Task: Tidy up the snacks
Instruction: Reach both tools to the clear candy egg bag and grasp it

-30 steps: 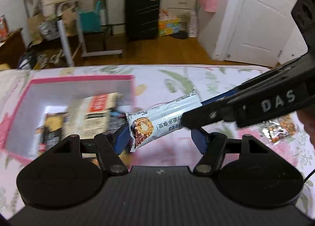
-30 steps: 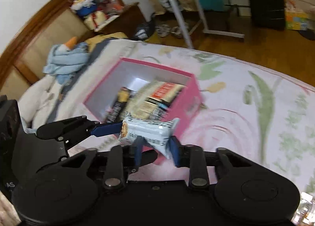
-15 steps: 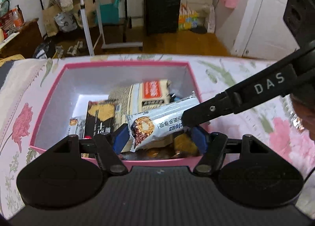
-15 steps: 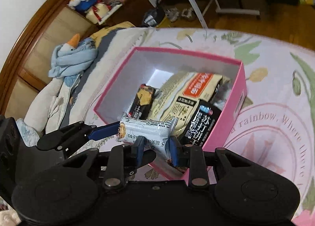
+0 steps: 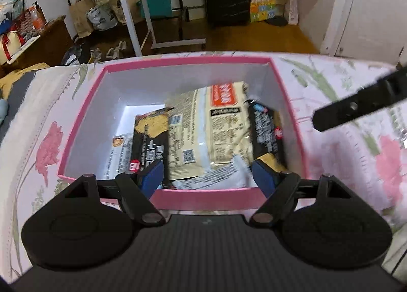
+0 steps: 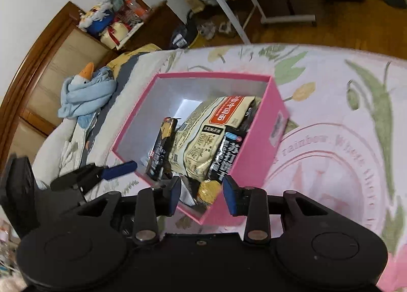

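Nearest us, the left gripper (image 5: 207, 176) hangs over the pink box's (image 5: 203, 196) near wall, jaws opening, a blurred white snack wrapper (image 5: 229, 177) lying loose between them. Our right gripper (image 6: 202, 191) tilts down, also opening, empty. Beyond, a beige noodle pack (image 5: 213, 126) fills the box.

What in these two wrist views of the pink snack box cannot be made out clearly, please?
- Silver packet, left wrist view: motion-blurred, partly behind the pink box wall; print unreadable.
- Box floor at the near corner, right wrist view: hidden by the right gripper, jaws opening with nothing pressed between.
- Left gripper, also opening: whether anything touches its pads is blurred.
- Cream noodle bag: small print too blurred to read.
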The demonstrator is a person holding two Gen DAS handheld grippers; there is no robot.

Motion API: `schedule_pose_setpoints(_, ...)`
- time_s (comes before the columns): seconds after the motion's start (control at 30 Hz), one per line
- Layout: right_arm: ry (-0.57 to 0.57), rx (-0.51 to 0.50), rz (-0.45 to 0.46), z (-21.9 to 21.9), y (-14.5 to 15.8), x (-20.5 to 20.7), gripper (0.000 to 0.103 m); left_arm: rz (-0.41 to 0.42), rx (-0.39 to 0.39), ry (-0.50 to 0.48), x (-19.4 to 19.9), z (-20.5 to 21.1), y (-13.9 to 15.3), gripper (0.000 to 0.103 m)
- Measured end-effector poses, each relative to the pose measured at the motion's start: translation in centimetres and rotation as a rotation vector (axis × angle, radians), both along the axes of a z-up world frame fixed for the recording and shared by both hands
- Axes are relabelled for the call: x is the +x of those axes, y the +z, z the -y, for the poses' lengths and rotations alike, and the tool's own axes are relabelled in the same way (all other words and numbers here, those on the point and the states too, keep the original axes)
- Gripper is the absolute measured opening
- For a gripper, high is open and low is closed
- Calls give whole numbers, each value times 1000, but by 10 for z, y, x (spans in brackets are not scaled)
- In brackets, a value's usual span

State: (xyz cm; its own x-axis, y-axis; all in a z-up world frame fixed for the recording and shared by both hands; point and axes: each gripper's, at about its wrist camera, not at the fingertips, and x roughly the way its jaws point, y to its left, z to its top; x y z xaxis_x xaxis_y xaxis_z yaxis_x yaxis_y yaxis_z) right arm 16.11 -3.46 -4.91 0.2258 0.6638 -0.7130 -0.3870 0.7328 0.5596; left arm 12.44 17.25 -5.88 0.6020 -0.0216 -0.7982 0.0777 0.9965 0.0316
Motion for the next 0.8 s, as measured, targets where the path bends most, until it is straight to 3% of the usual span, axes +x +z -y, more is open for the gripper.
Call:
schedule_pose_setpoints(0.23,45,-143,103,47,25,-38,42,35,-92,-107,-18,46,36,76)
schedule_pose_setpoints(0.4,35,-206,157,107,42,-69,48,26,-178,-205,-24,94,51,76)
schedule_pose_setpoints(0.57,-95,-277,166,181,36,-82,48,8,-225,-320,-22,157,44,76)
schedule_pose_setpoints(0.8,-312,-298,144,286,14,-91,48,-62,-274,-407,-16,244,21,76)
